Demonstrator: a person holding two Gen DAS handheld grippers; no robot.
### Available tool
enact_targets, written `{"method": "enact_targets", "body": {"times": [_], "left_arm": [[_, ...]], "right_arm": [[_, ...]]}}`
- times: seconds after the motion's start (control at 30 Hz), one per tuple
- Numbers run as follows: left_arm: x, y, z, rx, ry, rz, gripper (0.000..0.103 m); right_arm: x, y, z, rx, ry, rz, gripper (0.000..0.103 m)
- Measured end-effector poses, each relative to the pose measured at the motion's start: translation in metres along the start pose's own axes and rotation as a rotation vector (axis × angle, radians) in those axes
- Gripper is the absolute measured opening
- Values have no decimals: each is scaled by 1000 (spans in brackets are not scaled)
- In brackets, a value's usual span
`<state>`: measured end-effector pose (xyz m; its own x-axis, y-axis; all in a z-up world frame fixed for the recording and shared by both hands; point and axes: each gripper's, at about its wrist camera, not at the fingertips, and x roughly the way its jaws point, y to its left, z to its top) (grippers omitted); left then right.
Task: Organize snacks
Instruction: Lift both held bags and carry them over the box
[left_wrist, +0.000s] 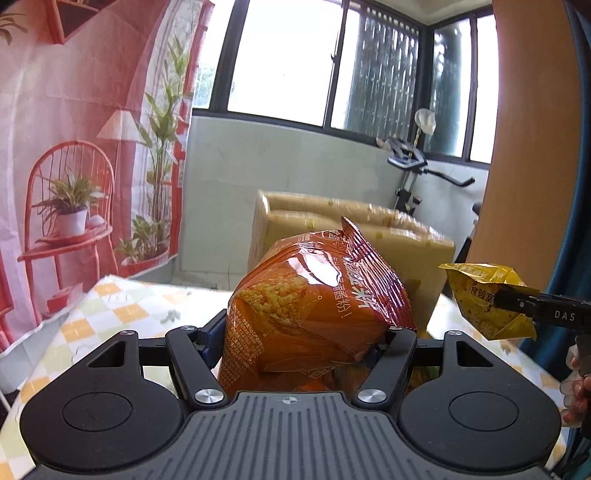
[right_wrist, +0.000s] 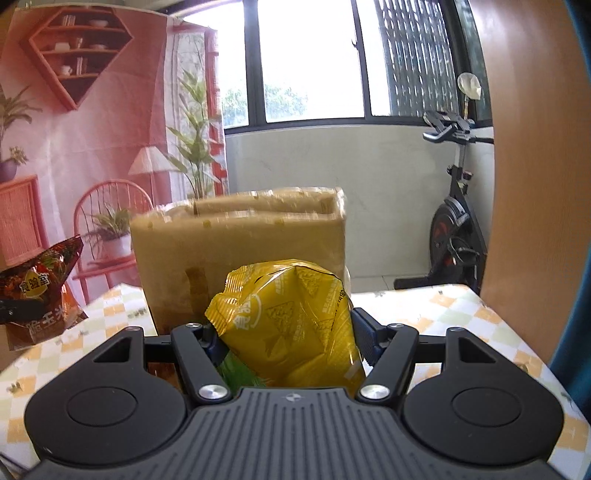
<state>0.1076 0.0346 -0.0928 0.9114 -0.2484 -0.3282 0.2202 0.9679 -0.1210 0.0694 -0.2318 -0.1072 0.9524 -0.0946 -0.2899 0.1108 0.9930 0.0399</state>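
Left gripper (left_wrist: 306, 332) clamps the orange snack bag (left_wrist: 314, 295); right gripper (right_wrist: 288, 332) clamps the yellow snack bag (right_wrist: 291, 325), both lifted off the checked table (right_wrist: 443, 314). The open cardboard box (right_wrist: 240, 251) stands beyond: twelve o'clock for the right, one o'clock for the left, seemingly nearer the right

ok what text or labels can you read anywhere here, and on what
"DAS": on the right tongs, seen from the left wrist.
"食验室": on the yellow snack bag and on the orange snack bag.
"脆玉米": lower on the orange snack bag.
Finer print on both bags: too small or creased to read.
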Motion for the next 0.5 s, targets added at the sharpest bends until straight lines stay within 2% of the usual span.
{"method": "enact_targets", "body": {"times": [0.37,0.5], "left_arm": [[28,-19,65,17,-112,-48,71],[50,-30,88,43,-121,-73,71]], "right_arm": [[29,16,71,-132,-141,47,68],[50,24,95,-157,-179,73,68]]}}
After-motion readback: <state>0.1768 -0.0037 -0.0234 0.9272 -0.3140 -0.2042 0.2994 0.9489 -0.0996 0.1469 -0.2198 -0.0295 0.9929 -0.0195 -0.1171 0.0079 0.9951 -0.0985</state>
